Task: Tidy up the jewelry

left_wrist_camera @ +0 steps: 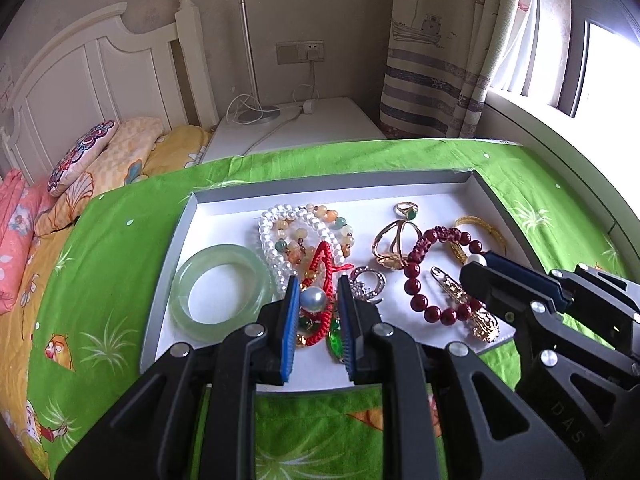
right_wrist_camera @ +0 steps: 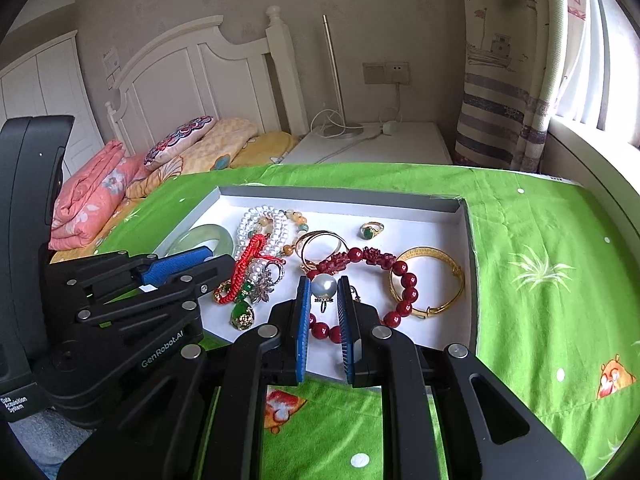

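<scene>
A shallow white box (left_wrist_camera: 224, 200) (right_wrist_camera: 440, 216) on the green cloth holds the jewelry. In it lie a pale jade bangle (left_wrist_camera: 192, 272), a white pearl strand (left_wrist_camera: 272, 236), a red cord bracelet (left_wrist_camera: 320, 264), a dark red bead bracelet (left_wrist_camera: 416, 280) (right_wrist_camera: 404, 280), a gold bangle (right_wrist_camera: 448, 280) and a green-stone ring (right_wrist_camera: 372, 230). My left gripper (left_wrist_camera: 318, 292) is shut on a large pearl earring (left_wrist_camera: 313, 299). My right gripper (right_wrist_camera: 323, 288) is shut on a second pearl earring (right_wrist_camera: 324, 285). Both hold their pearls just above the box's near side.
A green pendant (right_wrist_camera: 242, 312) and a silver brooch (left_wrist_camera: 368, 284) lie near the box's front. The green cloth (right_wrist_camera: 540, 264) covers the surface. A white nightstand (left_wrist_camera: 296, 128) with lamp and cables stands behind; the bed with pillows (left_wrist_camera: 80, 156) is to the left, curtain and window to the right.
</scene>
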Demonstrator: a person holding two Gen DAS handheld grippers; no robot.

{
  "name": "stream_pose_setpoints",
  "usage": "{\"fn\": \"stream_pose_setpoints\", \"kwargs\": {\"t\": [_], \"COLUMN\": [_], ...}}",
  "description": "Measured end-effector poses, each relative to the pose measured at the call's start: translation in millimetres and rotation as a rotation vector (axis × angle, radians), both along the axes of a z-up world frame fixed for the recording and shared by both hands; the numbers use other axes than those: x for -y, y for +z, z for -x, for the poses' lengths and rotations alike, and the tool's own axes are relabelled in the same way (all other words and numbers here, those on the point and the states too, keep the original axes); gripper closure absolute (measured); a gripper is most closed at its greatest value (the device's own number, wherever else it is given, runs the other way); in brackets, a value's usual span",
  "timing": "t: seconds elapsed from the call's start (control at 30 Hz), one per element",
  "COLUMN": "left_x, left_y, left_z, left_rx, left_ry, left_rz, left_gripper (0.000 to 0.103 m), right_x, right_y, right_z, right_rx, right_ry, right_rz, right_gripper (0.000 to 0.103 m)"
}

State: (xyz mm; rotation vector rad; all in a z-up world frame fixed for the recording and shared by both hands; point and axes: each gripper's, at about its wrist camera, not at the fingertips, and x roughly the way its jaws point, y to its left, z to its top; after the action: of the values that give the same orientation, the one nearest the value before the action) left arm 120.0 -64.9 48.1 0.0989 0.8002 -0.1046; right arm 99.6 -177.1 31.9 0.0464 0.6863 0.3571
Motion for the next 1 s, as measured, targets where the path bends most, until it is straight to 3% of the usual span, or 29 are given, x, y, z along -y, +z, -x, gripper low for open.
{"fn": "stream_pose_setpoints", "kwargs": {"t": [0.33, 0.4, 0.5, 0.57, 0.63, 0.7, 0.77, 0.83, 1.0], "left_x": [-6.8, -10.2, -20.1, -27.5, -34.7, -39.5, -41.5, -43.4, -46.4], "left_y": [-0.6, 1.1, 8.2, 13.6, 21.2, 29.7, 36.5, 40.1, 30.9], "left_z": [-9.6, -7.7, 0.6, 7.3, 17.5, 29.3, 41.0, 52.0, 72.2], "left_rx": [0.019, 0.036, 0.103, 0.131, 0.182, 0.237, 0.273, 0.294, 0.299], "left_ry": [0.036, 0.054, 0.078, 0.089, 0.100, 0.118, 0.132, 0.145, 0.178], "left_rz": [0.017, 0.011, 0.007, 0.013, 0.020, 0.017, 0.016, 0.018, -0.021], "left_gripper": [0.081, 0.047, 0.025, 0.017, 0.010, 0.002, 0.002, 0.002, 0.002], "right_x": [-12.0, -11.0, -4.0, 1.4, 9.3, 16.9, 24.7, 32.3, 34.4], "right_y": [-3.2, -4.2, -5.3, -4.6, -1.5, 4.3, 10.4, 16.6, 17.6], "right_z": [-17.0, -18.7, -18.1, -14.4, -6.9, 4.7, 16.1, 29.2, 48.9], "right_rx": [0.006, 0.009, 0.001, 0.005, 0.026, 0.064, 0.098, 0.143, 0.195], "right_ry": [-0.013, -0.021, -0.037, -0.045, -0.056, -0.070, -0.096, -0.138, -0.189], "right_rz": [0.029, 0.022, -0.005, -0.016, -0.040, -0.063, -0.087, -0.111, -0.094], "right_gripper": [0.087, 0.087, 0.081, 0.069, 0.042, 0.035, 0.030, 0.016, 0.016]}}
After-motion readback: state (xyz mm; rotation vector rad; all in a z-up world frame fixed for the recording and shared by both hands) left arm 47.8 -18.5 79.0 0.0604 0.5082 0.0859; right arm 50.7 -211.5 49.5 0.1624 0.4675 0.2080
